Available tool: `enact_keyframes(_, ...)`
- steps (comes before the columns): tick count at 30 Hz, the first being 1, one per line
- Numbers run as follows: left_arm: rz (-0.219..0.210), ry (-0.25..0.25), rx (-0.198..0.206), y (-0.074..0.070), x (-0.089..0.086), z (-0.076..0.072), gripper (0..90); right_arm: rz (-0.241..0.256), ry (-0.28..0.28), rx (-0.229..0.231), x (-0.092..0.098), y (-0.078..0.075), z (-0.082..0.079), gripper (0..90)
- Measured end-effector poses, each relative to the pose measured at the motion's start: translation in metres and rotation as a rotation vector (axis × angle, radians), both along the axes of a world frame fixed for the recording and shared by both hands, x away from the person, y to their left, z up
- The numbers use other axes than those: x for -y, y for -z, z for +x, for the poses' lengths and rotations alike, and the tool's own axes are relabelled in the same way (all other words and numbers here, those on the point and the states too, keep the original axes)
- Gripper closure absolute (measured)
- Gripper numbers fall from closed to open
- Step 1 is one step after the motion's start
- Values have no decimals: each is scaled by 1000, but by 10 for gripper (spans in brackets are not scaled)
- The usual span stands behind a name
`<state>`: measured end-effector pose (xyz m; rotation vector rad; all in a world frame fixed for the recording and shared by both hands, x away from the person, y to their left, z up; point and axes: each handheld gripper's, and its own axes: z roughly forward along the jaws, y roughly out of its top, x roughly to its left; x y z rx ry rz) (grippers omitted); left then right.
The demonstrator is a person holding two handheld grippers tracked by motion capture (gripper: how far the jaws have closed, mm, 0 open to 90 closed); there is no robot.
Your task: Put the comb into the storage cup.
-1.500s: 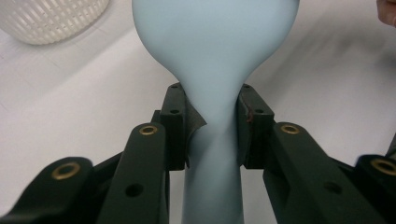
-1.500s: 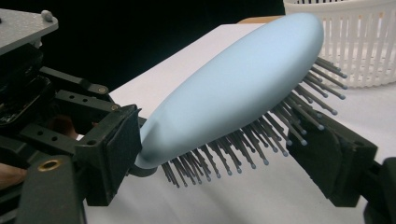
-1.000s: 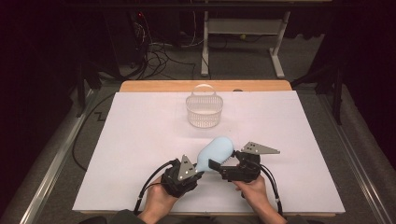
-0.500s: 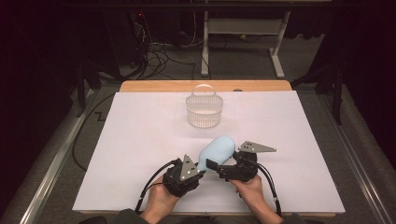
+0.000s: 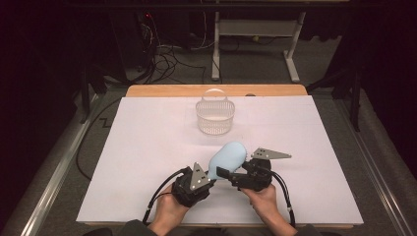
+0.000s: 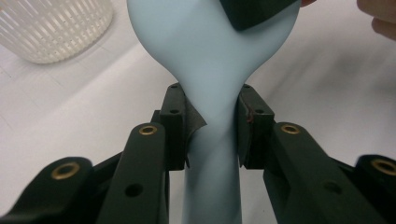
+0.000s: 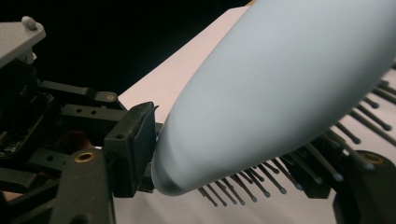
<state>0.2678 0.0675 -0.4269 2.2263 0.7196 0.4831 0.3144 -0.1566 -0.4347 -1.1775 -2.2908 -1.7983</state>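
Hairbrush [image 5: 227,158] neck sits clamped between left gripper [image 6: 210,126] jaws.

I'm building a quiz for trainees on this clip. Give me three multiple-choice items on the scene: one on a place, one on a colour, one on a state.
1. Where does the basket stand?
A. at the far middle of the table
B. beside the person's left hand
C. on the floor

2. What colour is the hairbrush?
A. red
B. pale blue
C. black

3. How does the left claw stand on the brush's handle?
A. open, well clear of it
B. shut on it
C. lying under it

Answers: 1 A, the high view shows it beyond both hands near the far edge. 2 B, its back is pale blue in each view. 3 B, the left gripper view shows both pads pressed against the handle.
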Motion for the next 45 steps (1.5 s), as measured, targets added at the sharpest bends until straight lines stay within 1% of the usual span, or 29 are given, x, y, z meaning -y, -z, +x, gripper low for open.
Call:
enact_keyframes(4,10,1,0,0,0,0,690,17,-13,-9,2,-2,0,391)
enact_keyframes(8,10,1,-5,1,1,0,690,30,-24,-2,2,-4,-1,444)
enact_keyframes(10,9,4,-1,0,0,0,689,45,-32,-2,3,-6,-2,470)
enact_keyframes(12,-3,9,5,-3,-1,-1,690,76,-47,-16,5,-8,-2,496)
enact_keyframes(14,7,12,16,-5,-1,-3,690,95,-59,-18,5,-10,-3,513)
enact_keyframes(15,1,13,15,-6,-2,-3,690,97,-62,-13,5,-11,-4,518)
enact_keyframes(18,6,17,17,-7,-2,-4,690,108,-70,-6,5,-13,-5,535)
enact_keyframes(19,2,17,18,-7,-2,-4,689,110,-71,-7,5,-13,-6,538)
enact_keyframes(23,1,21,8,-8,-2,-4,689,119,-80,-14,5,-13,-5,553)
enact_keyframes(27,2,26,-3,-6,-2,-2,689,112,-91,-26,5,-12,-4,560)
enact_keyframes(33,-12,30,-2,-7,-3,-2,684,115,-99,-31,6,-13,-3,564)
enact_keyframes(34,-15,33,-1,-7,-4,-2,679,116,-100,-32,6,-14,-3,565)
enact_keyframes(36,-24,33,-5,-6,-7,-2,638,109,-93,-26,8,-15,-2,566)
enact_keyframes(41,-60,25,-33,-6,-13,1,541,100,-78,-24,14,-17,-1,566)
enact_keyframes(43,-74,27,-34,-6,-15,2,503,94,-73,-20,16,-17,-1,566)
enact_keyframes(44,-83,26,-22,-5,-16,2,488,88,-69,-17,17,-18,-1,566)
enact_keyframes(45,-87,31,-18,-5,-18,2,472,86,-66,-20,18,-18,-1,566)
